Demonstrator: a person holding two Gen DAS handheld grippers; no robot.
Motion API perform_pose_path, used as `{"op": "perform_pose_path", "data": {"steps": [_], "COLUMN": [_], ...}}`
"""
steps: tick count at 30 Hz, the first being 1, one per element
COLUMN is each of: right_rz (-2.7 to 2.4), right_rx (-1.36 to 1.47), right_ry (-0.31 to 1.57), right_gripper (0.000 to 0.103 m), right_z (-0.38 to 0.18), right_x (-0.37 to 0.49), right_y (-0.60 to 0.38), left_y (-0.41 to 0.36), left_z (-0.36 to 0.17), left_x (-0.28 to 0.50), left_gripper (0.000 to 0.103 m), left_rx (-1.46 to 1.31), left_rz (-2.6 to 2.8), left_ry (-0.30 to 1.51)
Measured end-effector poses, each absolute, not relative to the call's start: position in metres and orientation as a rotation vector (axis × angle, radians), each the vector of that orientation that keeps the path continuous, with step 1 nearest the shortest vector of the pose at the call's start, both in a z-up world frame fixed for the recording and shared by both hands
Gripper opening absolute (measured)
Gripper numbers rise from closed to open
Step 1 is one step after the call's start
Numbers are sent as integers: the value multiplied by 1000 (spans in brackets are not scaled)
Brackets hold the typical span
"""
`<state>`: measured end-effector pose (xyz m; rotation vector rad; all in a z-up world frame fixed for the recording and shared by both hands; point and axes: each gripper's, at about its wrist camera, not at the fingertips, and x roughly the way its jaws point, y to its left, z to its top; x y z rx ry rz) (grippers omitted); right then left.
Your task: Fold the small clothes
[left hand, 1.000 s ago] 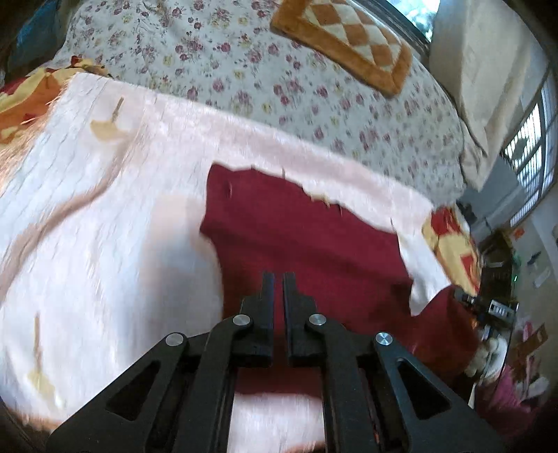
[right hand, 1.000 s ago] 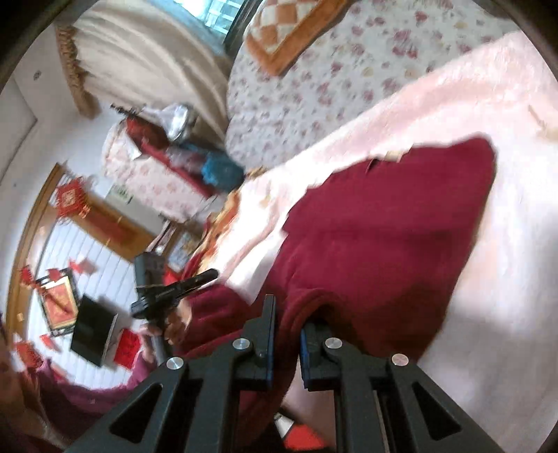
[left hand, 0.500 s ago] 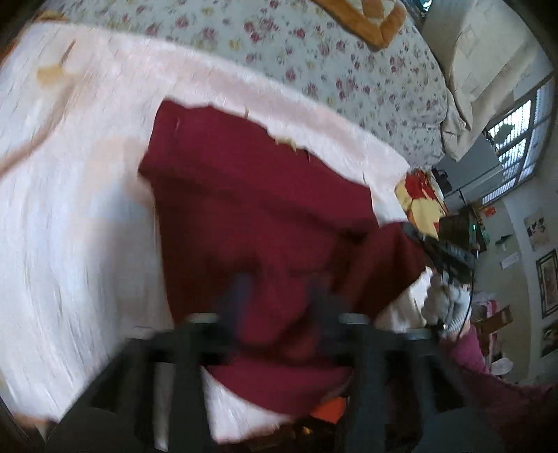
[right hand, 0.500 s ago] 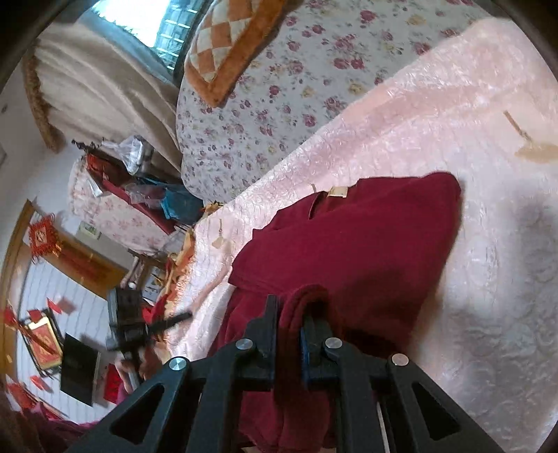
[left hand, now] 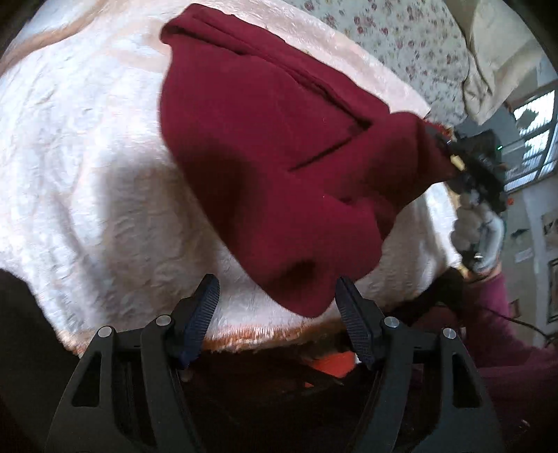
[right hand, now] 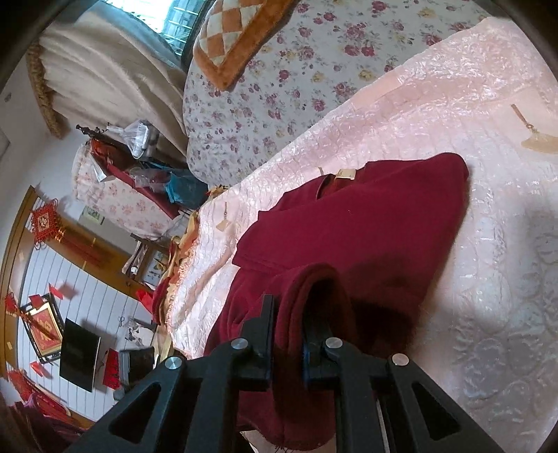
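My left gripper (left hand: 277, 306): jaws opening, nothing pinched; the dark red garment (left hand: 272, 146) has its lowest fold lying loose between the pads. My right gripper (right hand: 286, 334): clamped on a raised fold of that garment. Garment: spread on pink quilted blanket (right hand: 453, 115), over floral bedspread (right hand: 279, 76).

A home bedroom. A bed (right hand: 453, 115) carries a pink quilted cover over a floral bedspread (right hand: 279, 87), with a checked orange cushion (right hand: 237, 31) near a curtained window (right hand: 104, 69). Red knot ornaments (right hand: 45, 223) and a framed red picture (right hand: 43, 329) hang on the wall beside cluttered furniture.
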<state>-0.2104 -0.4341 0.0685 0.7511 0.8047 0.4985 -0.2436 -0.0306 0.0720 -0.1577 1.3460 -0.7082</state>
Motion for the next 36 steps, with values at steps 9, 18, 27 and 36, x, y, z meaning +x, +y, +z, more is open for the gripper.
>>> {"op": "perform_pose_path", "data": {"steps": [9, 18, 27, 36], "right_rz": [511, 555, 585, 406], "right_rx": [732, 735, 734, 867], "right_ry": [821, 848, 705, 658], "right_gripper": [14, 26, 20, 20], "right_z": [64, 53, 91, 77], "right_x": [-214, -216, -203, -143], "right_y": [-433, -424, -423, -454], "left_y": [-58, -43, -16, -50], "left_z": [57, 94, 151, 132], "left_x": [-238, -223, -119, 2], "left_gripper": [69, 7, 6, 6], "left_rx": [-195, -257, -389, -380], "left_rz": [-711, -822, -716, -571], "left_ry": [1332, 1279, 1022, 978]}}
